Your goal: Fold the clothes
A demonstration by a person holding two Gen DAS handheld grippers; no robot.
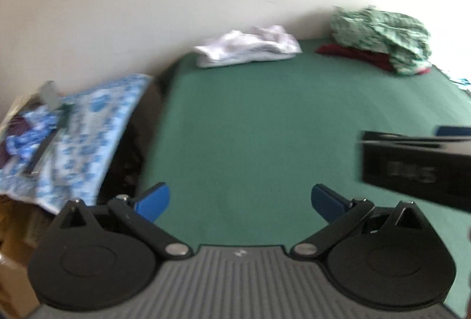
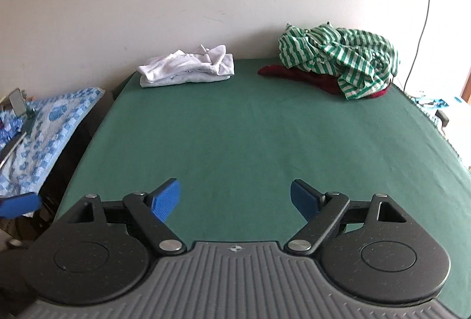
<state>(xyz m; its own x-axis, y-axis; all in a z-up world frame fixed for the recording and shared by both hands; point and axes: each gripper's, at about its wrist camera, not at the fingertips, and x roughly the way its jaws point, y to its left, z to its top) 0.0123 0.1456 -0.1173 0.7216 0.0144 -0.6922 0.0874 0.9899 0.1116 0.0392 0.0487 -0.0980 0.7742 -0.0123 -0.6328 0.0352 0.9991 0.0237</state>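
A crumpled green-and-white striped garment (image 2: 344, 60) lies on a dark red garment (image 2: 297, 74) at the far right of the green table (image 2: 235, 136). A folded white garment (image 2: 188, 66) lies at the far left by the wall. These show in the left wrist view too: the striped garment (image 1: 382, 33), the red garment (image 1: 353, 52), the white garment (image 1: 250, 45). My left gripper (image 1: 240, 199) is open and empty over the table's near left part. My right gripper (image 2: 235, 198) is open and empty over the near middle; its body shows in the left wrist view (image 1: 418, 166).
A blue-and-white patterned cloth (image 2: 44, 130) covers a lower surface left of the table, with a phone-like object (image 2: 17, 104) on it. A dark gap (image 1: 129, 160) separates it from the table. A white wall stands behind. A thin cable (image 2: 424, 10) hangs at the right.
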